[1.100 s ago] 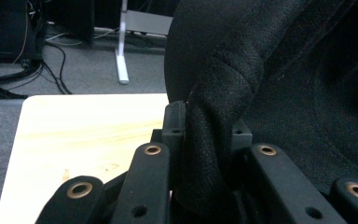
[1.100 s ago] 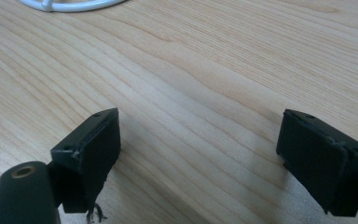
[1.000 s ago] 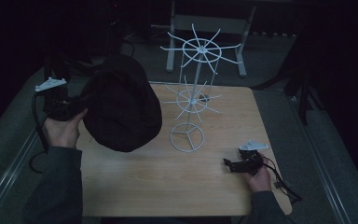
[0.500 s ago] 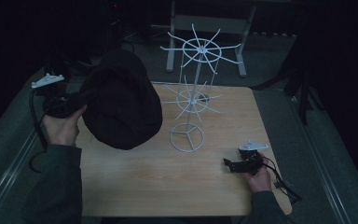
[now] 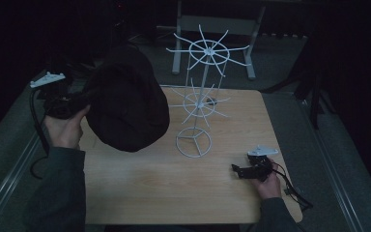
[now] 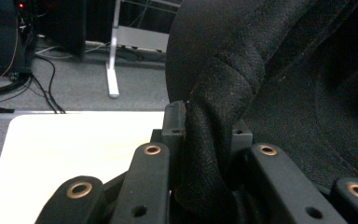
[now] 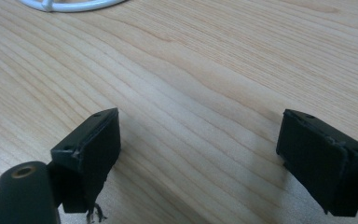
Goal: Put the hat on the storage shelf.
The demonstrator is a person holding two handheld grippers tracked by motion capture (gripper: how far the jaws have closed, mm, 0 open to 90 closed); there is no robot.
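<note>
One black hat hangs pinched in the left claw.

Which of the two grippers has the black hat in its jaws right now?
The left gripper: its jaws are shut on a fold of the black hat. The right gripper rests open on the table, empty.

The left tool is raised at the person's left, its jaws clamped tight on a fold of black fabric, the left hand gripping it from below with the sleeve trailing down behind. The right tool lies low, its jaws spread wide with nothing between them, the right hand just behind it.
</note>
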